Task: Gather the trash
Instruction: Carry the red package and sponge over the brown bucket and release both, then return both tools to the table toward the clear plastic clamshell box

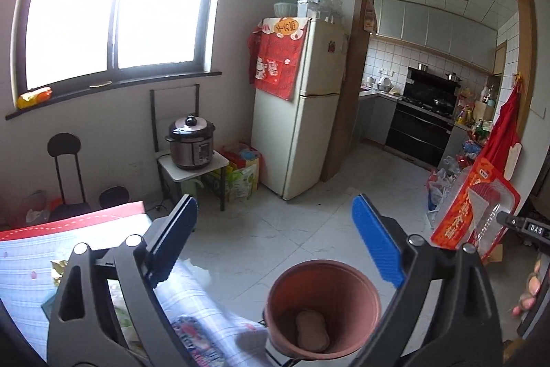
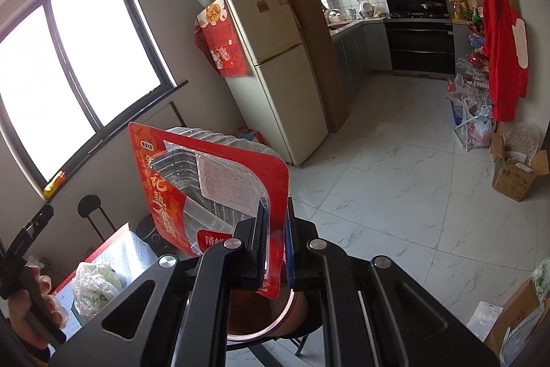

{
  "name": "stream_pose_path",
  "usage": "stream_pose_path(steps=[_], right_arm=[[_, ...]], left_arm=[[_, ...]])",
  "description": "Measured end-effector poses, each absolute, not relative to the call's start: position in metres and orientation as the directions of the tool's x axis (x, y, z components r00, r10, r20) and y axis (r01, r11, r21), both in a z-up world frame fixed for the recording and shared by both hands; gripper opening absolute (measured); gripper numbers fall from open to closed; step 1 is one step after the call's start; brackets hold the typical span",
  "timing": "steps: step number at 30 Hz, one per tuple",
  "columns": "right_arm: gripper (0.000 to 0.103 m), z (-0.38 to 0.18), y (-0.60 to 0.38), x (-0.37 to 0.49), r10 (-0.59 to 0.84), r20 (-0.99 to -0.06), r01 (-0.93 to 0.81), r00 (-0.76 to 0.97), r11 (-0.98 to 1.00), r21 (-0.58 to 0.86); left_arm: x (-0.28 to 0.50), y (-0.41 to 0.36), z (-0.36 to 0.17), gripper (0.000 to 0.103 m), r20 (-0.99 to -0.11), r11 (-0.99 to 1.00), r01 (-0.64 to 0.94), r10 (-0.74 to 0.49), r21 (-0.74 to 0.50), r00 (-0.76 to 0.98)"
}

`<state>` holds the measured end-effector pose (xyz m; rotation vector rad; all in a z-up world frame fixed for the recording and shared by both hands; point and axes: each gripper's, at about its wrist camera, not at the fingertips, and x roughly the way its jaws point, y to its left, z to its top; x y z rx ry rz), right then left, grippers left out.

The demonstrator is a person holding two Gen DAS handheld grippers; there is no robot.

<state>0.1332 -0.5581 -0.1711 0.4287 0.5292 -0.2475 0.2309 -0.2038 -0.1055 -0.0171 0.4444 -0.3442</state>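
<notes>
A brown plastic pot (image 1: 323,305) stands below and between the fingers of my left gripper (image 1: 275,208), which is wide open and holds nothing. A brownish lump (image 1: 311,331) lies at the pot's bottom. My right gripper (image 2: 275,212) is shut on the lower corner of a red food package (image 2: 206,181) with a clear plastic tray, held upright. The same package (image 1: 474,205) shows at the right of the left wrist view. Under the right gripper the pot's rim (image 2: 261,312) is partly hidden. A hand (image 2: 31,305) grips the left tool's handle.
A table with a grid-patterned cloth (image 1: 34,250) lies at the left, with a white plastic bag (image 2: 96,288) on it. Beyond are a pressure cooker (image 1: 190,143) on a stool and a cream fridge (image 1: 302,112). Cardboard boxes (image 2: 515,177) and bags (image 2: 471,112) line the right wall.
</notes>
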Motion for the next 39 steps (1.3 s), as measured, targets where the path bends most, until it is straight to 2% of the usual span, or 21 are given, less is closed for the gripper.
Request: stream_pose_path(steps=[8, 18, 21, 23, 24, 26, 34, 37, 39], right_arm=[[0.009, -0.159, -0.526, 0.174, -0.102, -0.551, 0.274, 0.828, 0.931, 0.241], [0.010, -0.179, -0.471, 0.240, -0.072, -0.647, 0.199, 0.759, 0.972, 0.125], [0.020, -0.179, -0.462, 0.250, -0.067, -0.657, 0.197, 0.751, 0.972, 0.126], [0.045, -0.175, -0.456, 0.256, -0.068, -0.655, 0.193, 0.753, 0.974, 0.121], [0.052, -0.171, -0.453, 0.255, -0.066, -0.642, 0.185, 0.764, 0.975, 0.121], [0.055, -0.162, -0.445, 0.254, -0.068, -0.618, 0.169, 0.783, 0.980, 0.107], [0.058, -0.131, -0.432, 0.245, -0.066, -0.570, 0.141, 0.819, 0.986, 0.088], [0.073, -0.120, -0.431, 0.236, -0.081, -0.554, 0.151, 0.828, 0.985, 0.080], [0.090, -0.113, -0.430, 0.228, -0.085, -0.552, 0.153, 0.829, 0.985, 0.078]], left_arm=[[0.191, -0.115, -0.094, 0.097, -0.454, 0.989, 0.134, -0.145, -0.056, 0.879], [0.157, -0.024, -0.101, 0.097, -0.513, 0.991, -0.105, 0.050, -0.078, 0.857], [0.148, -0.008, -0.099, 0.097, -0.517, 0.987, -0.146, 0.091, -0.067, 0.851], [0.142, 0.001, -0.097, 0.097, -0.513, 0.984, -0.163, 0.107, -0.066, 0.852], [0.140, 0.005, -0.096, 0.097, -0.510, 0.983, -0.170, 0.113, -0.066, 0.853], [0.137, 0.011, -0.093, 0.097, -0.507, 0.981, -0.181, 0.123, -0.066, 0.853], [0.138, 0.017, -0.088, 0.097, -0.499, 0.984, -0.158, 0.098, -0.081, 0.861], [0.140, 0.014, -0.087, 0.097, -0.496, 0.987, -0.140, 0.082, -0.081, 0.865], [0.141, 0.014, -0.086, 0.097, -0.496, 0.988, -0.130, 0.072, -0.083, 0.865]])
